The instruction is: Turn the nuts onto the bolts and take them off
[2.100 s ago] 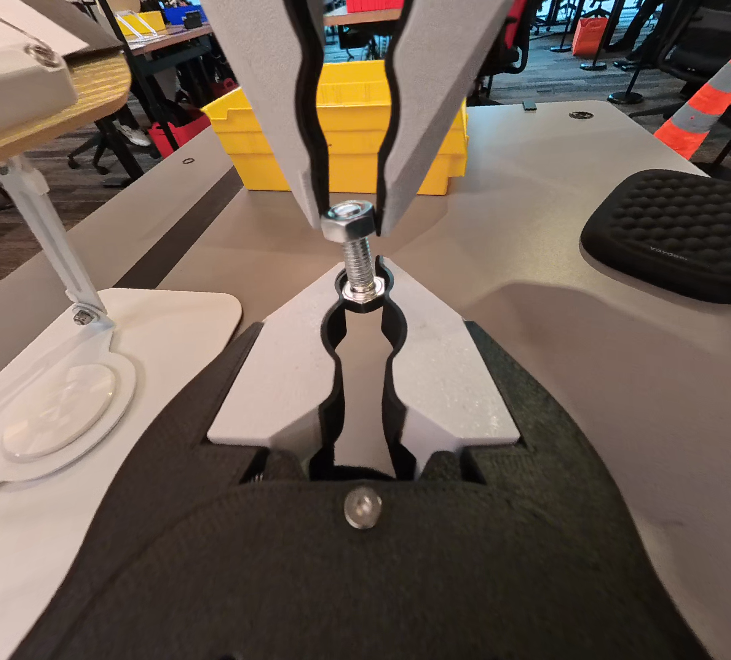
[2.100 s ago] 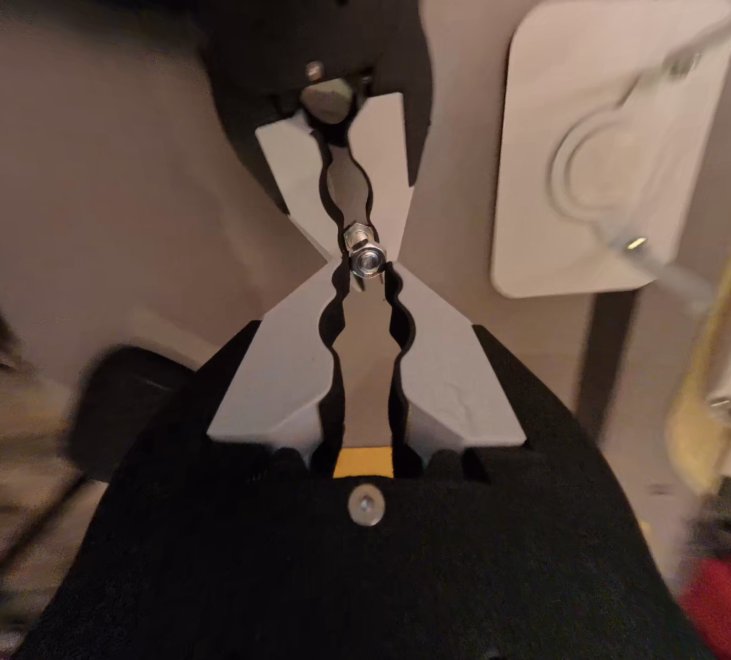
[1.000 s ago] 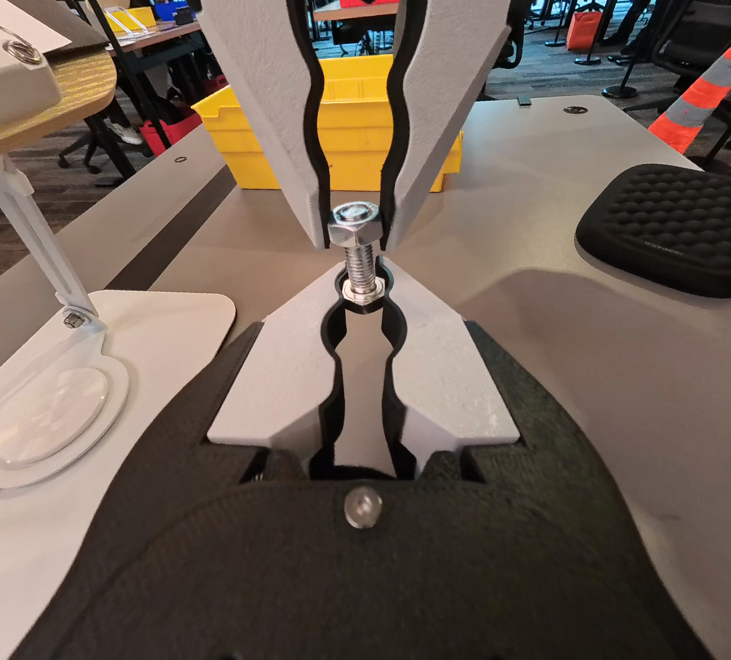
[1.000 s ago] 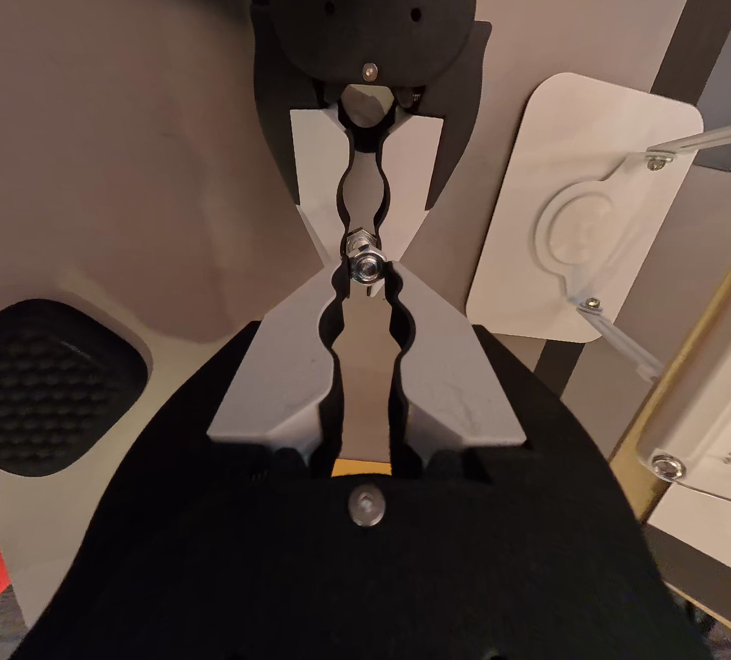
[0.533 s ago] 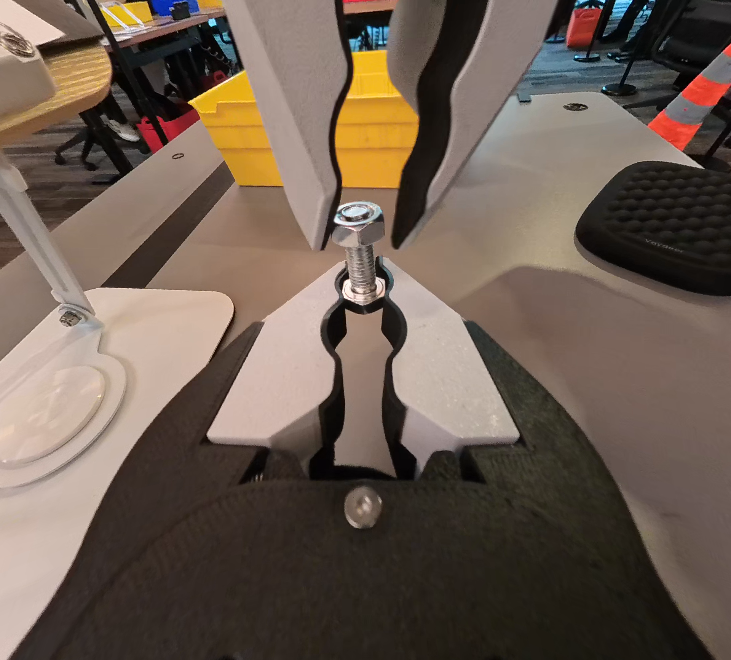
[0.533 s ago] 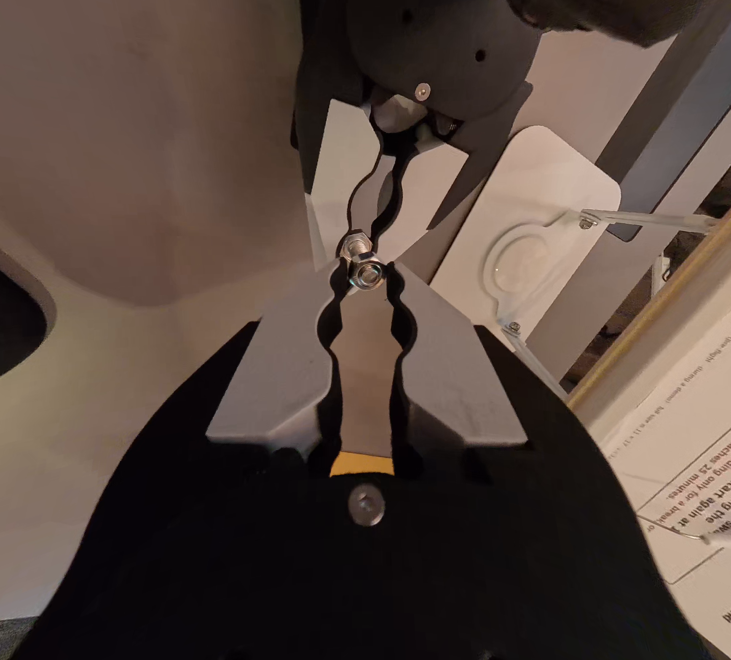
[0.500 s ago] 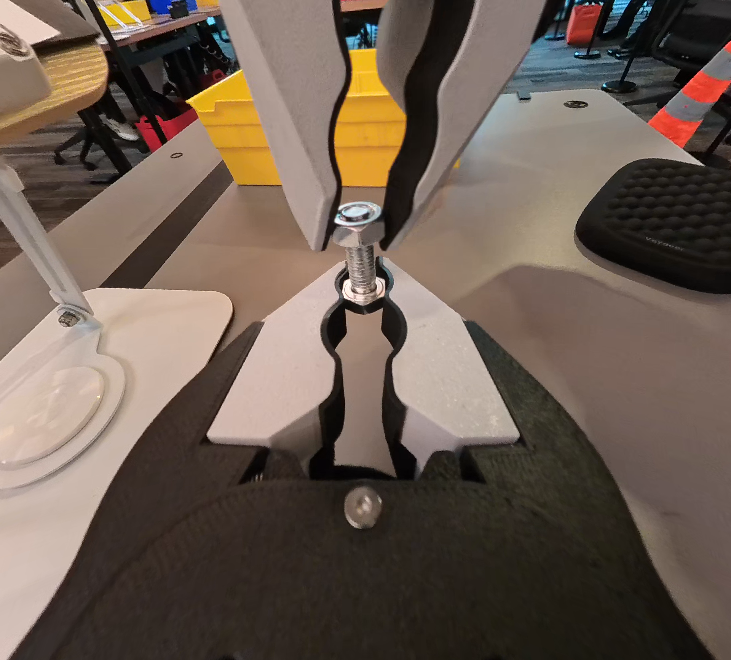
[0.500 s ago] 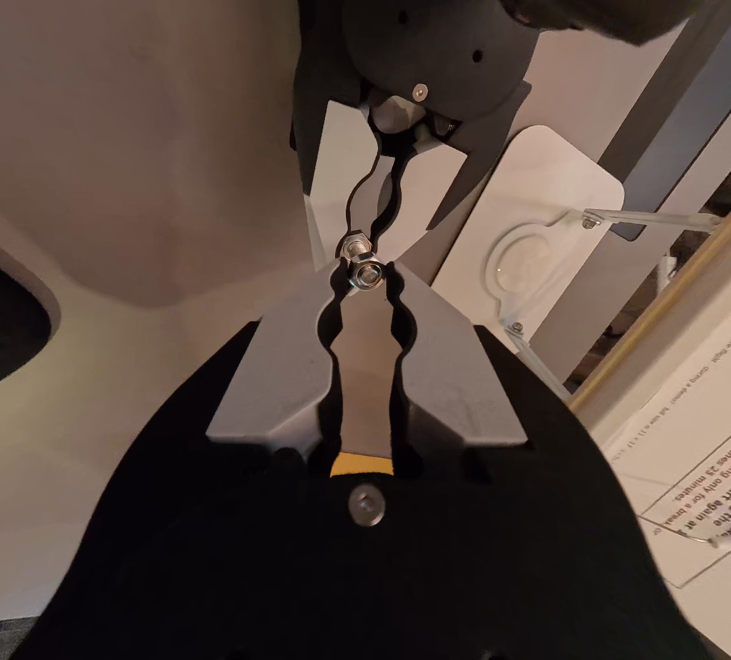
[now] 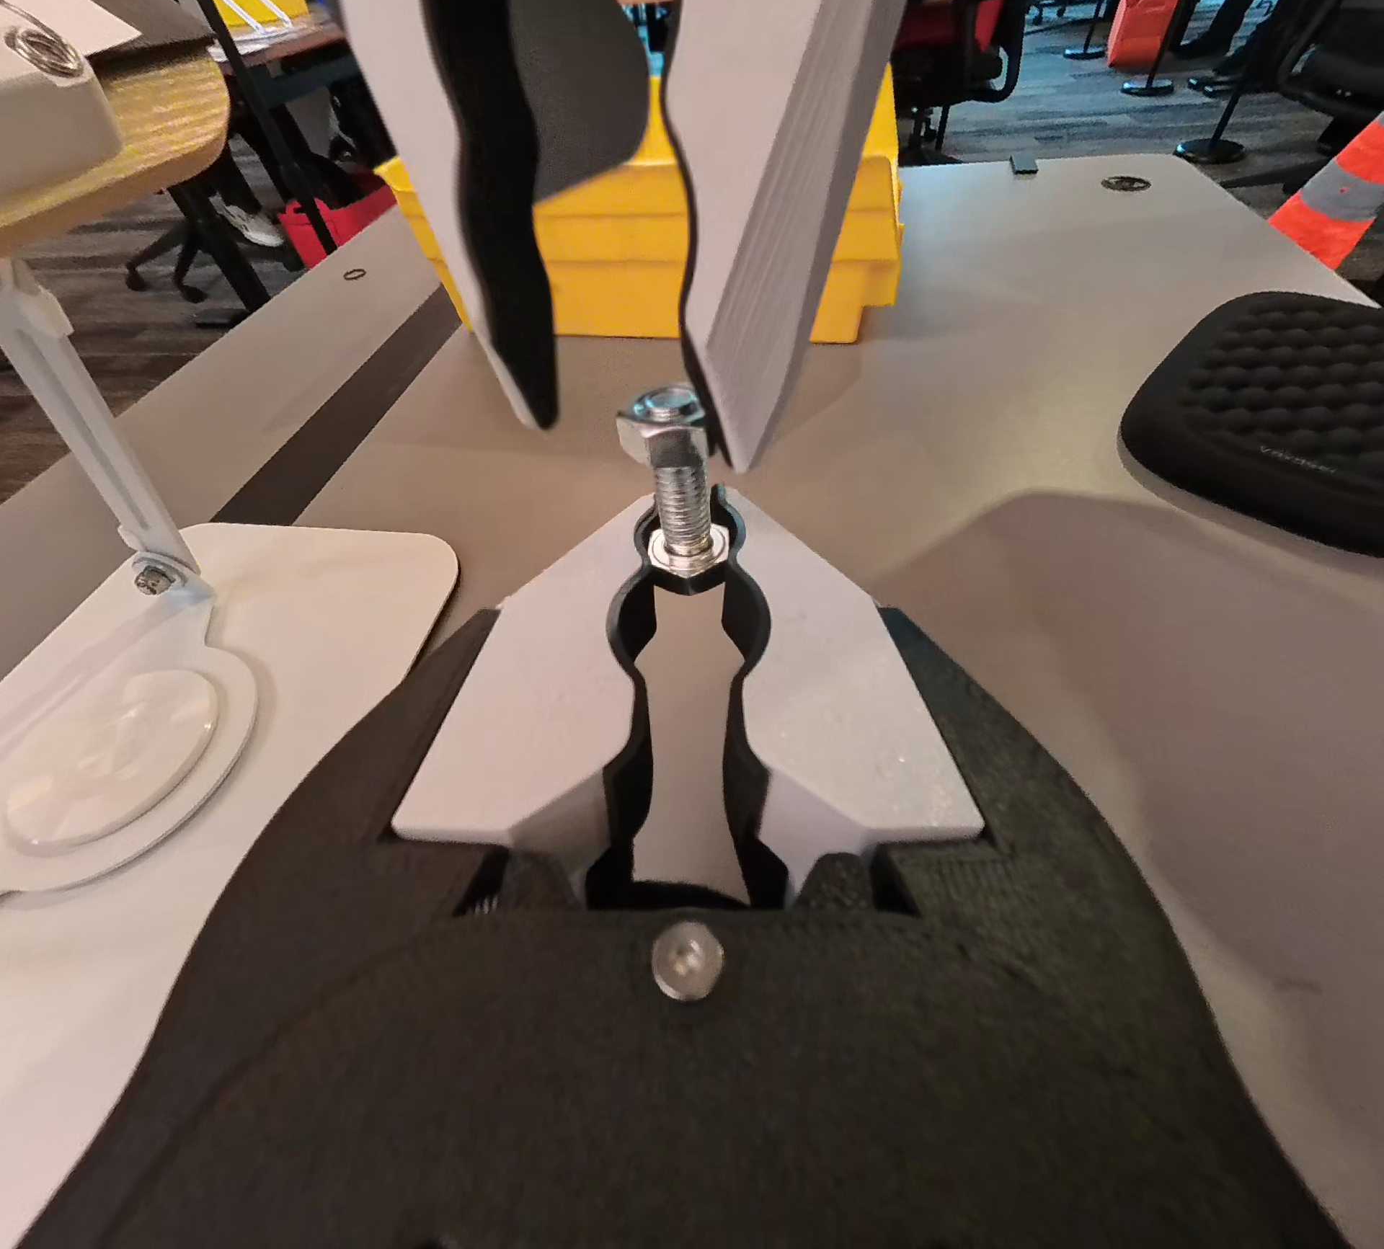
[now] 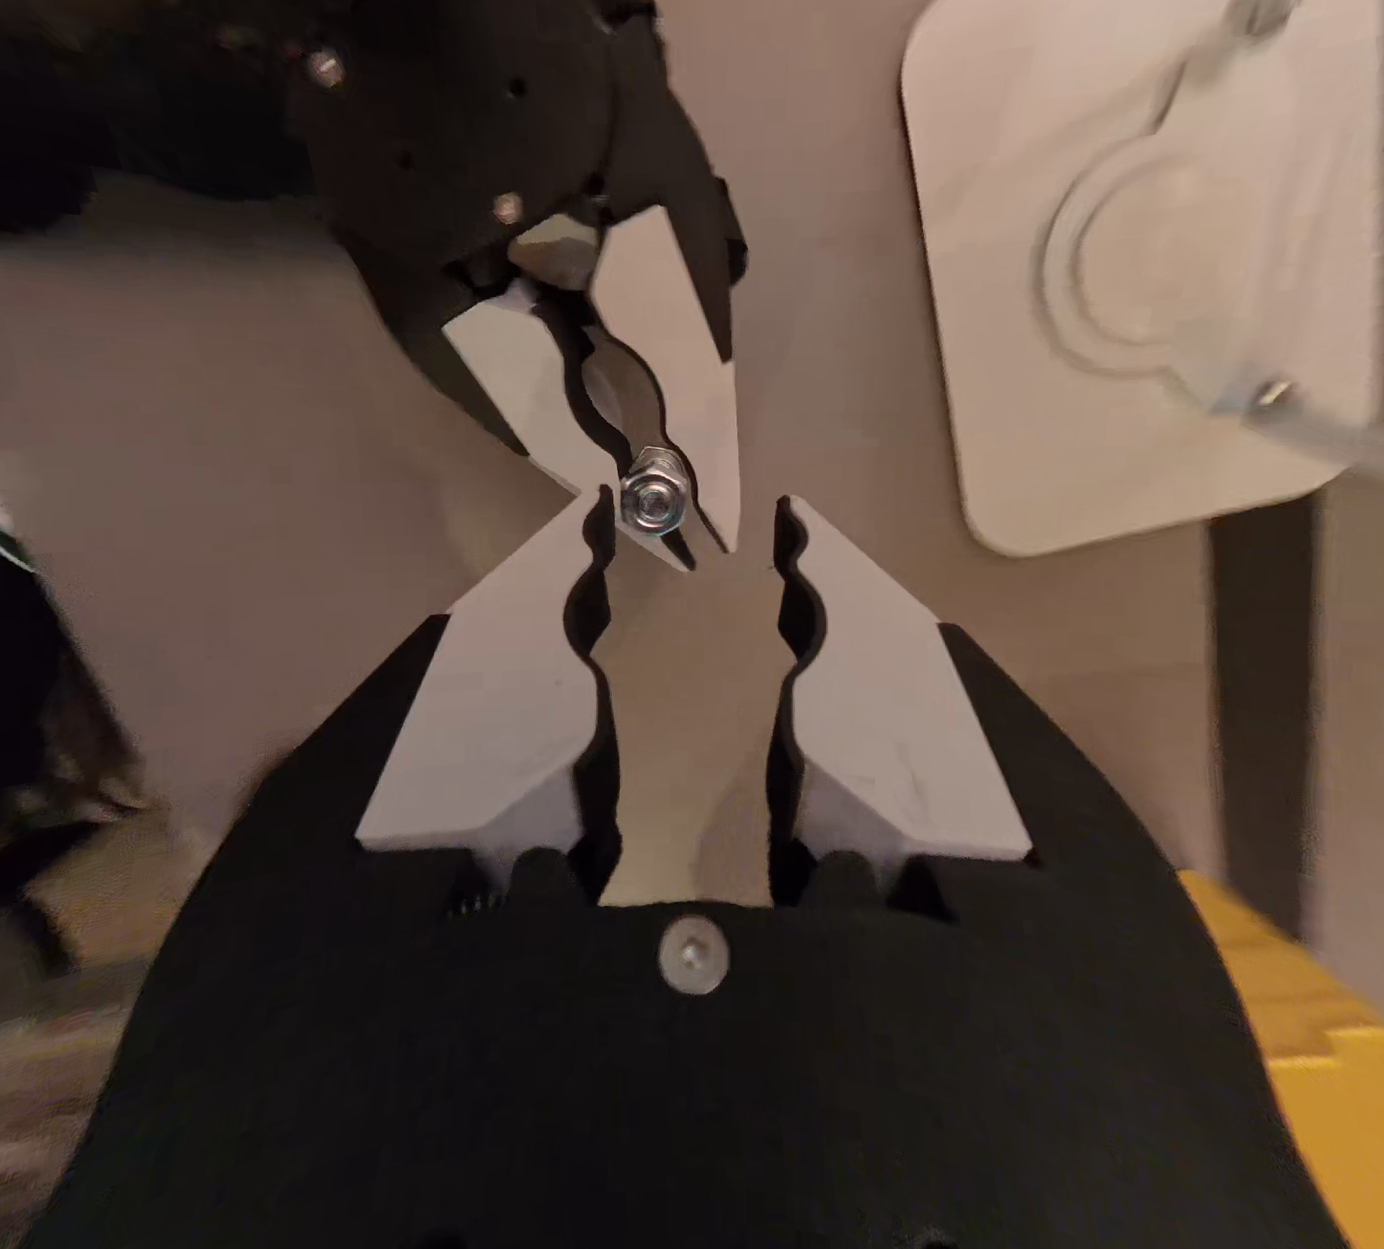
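A silver bolt [image 9: 678, 502] stands upright with its hex head [image 9: 663, 430] on top. A nut [image 9: 685, 554] sits low on its thread. My left gripper [image 9: 685, 532] is shut on that nut and holds the bolt above the grey table [image 9: 1048, 614]. My right gripper [image 9: 629, 419] hangs down from above and is open; one fingertip is beside the head, the other stands clear to the left. In the right wrist view my right gripper [image 10: 689, 509] is open, and the bolt head [image 10: 651, 505] sits close to its left finger, held by the left gripper's white fingers [image 10: 509, 382].
A yellow bin [image 9: 839, 254] stands behind the bolt. A black dimpled pad [image 9: 1273, 404] lies at the right. A white stand base [image 9: 225, 651] lies at the left and also shows in the right wrist view [image 10: 1123, 239]. An orange cone [image 9: 1340, 210] stands off the table's far right. The grippers' ends are close to 5 centimeters from one another.
My right gripper was shut on the bolt head and twisted around it; now it has opened and let go. The left gripper still holds the nut in the same place.
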### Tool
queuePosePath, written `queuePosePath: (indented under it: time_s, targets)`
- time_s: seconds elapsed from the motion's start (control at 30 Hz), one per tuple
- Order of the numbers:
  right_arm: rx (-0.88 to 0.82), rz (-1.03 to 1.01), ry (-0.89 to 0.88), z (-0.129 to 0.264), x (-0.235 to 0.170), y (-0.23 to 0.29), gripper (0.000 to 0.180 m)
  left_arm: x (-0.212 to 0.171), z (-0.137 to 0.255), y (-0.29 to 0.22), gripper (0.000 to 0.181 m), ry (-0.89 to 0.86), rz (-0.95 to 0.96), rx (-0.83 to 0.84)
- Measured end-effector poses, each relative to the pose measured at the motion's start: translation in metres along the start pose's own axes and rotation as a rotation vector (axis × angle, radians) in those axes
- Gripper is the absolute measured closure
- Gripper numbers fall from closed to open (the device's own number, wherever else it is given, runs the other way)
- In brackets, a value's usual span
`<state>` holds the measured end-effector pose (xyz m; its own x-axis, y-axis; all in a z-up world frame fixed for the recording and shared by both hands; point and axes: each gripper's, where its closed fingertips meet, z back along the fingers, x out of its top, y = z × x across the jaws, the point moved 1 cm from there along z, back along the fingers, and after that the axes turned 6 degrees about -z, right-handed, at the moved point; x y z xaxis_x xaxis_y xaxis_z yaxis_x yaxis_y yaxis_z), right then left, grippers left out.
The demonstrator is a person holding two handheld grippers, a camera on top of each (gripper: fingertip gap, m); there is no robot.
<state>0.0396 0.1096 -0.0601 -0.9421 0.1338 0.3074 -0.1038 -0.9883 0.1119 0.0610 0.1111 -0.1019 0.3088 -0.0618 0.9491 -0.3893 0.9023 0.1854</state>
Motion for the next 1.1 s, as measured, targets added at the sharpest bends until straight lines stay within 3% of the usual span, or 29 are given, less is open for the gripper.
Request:
queuePosePath:
  time_s: [0.1, 0.2, 0.33, 0.43, 0.63, 0.83, 0.9, 1.0, 1.1]
  targets:
    - [-0.136, 0.289, 0.024, 0.006, 0.003, -0.003, 0.138, -0.001, 0.000, 0.000, 0.171, 0.003, 0.004, -0.001]
    - [-0.151, 0.566, 0.054, 0.003, 0.002, 0.007, 0.143, 0.000, 0.000, 0.000, 0.171, -0.003, 0.002, -0.004]
    - [-0.113, 0.679, 0.068, 0.000, 0.000, 0.016, 0.152, 0.000, 0.000, 0.000, 0.171, -0.003, 0.001, -0.004]
    - [-0.131, 0.690, 0.084, -0.002, 0.000, 0.013, 0.163, 0.000, 0.000, 0.000, 0.171, -0.003, 0.001, -0.004]
    - [-0.123, 0.657, 0.104, -0.002, -0.002, 0.011, 0.163, -0.001, -0.002, -0.002, 0.171, 0.005, -0.007, -0.008]
    - [-0.017, 0.044, 0.030, -0.004, 0.003, 0.007, 0.164, -0.004, 0.000, 0.002, 0.171, 0.013, 0.002, 0.009]
    - [0.010, -0.053, -0.005, -0.004, 0.003, 0.006, 0.156, -0.004, -0.001, 0.003, 0.171, 0.013, 0.005, 0.012]
    - [-0.006, -0.014, -0.019, -0.001, 0.003, 0.003, 0.144, -0.002, -0.001, 0.003, 0.171, 0.003, 0.007, 0.011]
    - [-0.046, 0.170, -0.046, 0.010, 0.009, 0.002, 0.134, -0.002, -0.001, 0.002, 0.171, 0.001, 0.003, 0.006]
